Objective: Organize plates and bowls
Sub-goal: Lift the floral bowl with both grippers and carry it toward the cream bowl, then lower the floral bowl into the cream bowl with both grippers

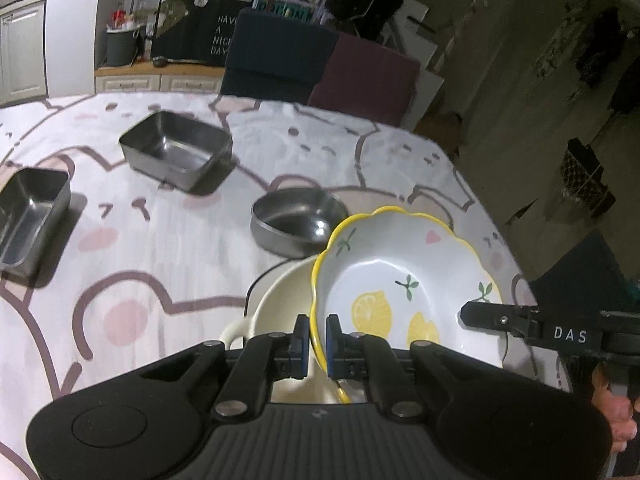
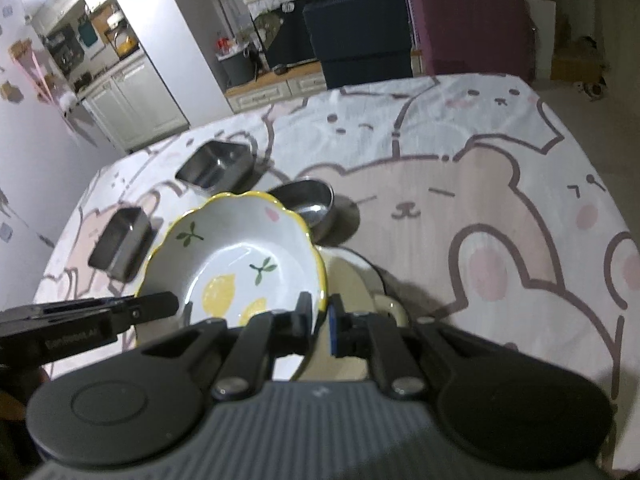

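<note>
A white bowl with a yellow scalloped rim and lemon prints (image 1: 400, 276) (image 2: 236, 256) is held tilted above a cream handled dish (image 1: 280, 300) (image 2: 352, 280). My left gripper (image 1: 317, 340) is shut on the bowl's left rim. My right gripper (image 2: 320, 324) is shut on its right rim; it shows at the right in the left wrist view (image 1: 480, 316). The left gripper shows at the lower left of the right wrist view (image 2: 160, 306). A round steel bowl (image 1: 296, 220) (image 2: 312, 200) sits just beyond.
Two rectangular steel containers (image 1: 176, 152) (image 1: 28, 216) stand on the bear-print tablecloth (image 1: 140, 280), also seen in the right wrist view (image 2: 216, 168) (image 2: 120, 244). Navy and maroon chairs (image 1: 280, 52) (image 1: 364, 76) stand at the far edge. The table's right edge (image 1: 500, 220) is close.
</note>
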`<action>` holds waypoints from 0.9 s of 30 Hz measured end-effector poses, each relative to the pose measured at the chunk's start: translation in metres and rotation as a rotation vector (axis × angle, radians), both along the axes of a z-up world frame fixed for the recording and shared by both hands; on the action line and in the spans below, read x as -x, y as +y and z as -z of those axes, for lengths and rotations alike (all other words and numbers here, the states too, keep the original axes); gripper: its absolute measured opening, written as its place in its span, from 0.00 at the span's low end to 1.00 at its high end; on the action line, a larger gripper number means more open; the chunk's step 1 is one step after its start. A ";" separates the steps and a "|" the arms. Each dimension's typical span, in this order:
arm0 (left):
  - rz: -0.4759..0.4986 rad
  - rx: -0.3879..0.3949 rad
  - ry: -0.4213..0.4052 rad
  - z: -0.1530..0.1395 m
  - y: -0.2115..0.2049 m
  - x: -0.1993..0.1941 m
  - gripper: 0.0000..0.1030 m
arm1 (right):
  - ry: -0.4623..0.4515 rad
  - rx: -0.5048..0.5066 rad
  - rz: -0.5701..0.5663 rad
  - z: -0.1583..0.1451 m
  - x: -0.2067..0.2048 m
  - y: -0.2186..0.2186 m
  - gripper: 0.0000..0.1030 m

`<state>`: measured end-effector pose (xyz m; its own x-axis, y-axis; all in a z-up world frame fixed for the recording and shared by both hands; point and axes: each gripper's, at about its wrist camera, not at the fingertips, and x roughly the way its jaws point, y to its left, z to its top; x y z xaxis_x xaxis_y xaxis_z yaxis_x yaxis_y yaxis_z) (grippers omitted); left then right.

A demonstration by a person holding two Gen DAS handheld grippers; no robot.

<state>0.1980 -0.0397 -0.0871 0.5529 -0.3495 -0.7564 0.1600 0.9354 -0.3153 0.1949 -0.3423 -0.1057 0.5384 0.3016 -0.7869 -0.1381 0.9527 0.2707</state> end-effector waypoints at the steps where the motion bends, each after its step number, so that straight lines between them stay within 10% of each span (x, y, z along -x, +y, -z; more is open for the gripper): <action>1: 0.000 -0.001 0.010 0.003 -0.001 0.000 0.08 | 0.009 0.003 -0.003 0.003 -0.001 0.001 0.09; 27: 0.047 -0.090 0.111 0.049 -0.031 -0.023 0.16 | 0.079 0.158 -0.007 0.027 -0.014 0.009 0.09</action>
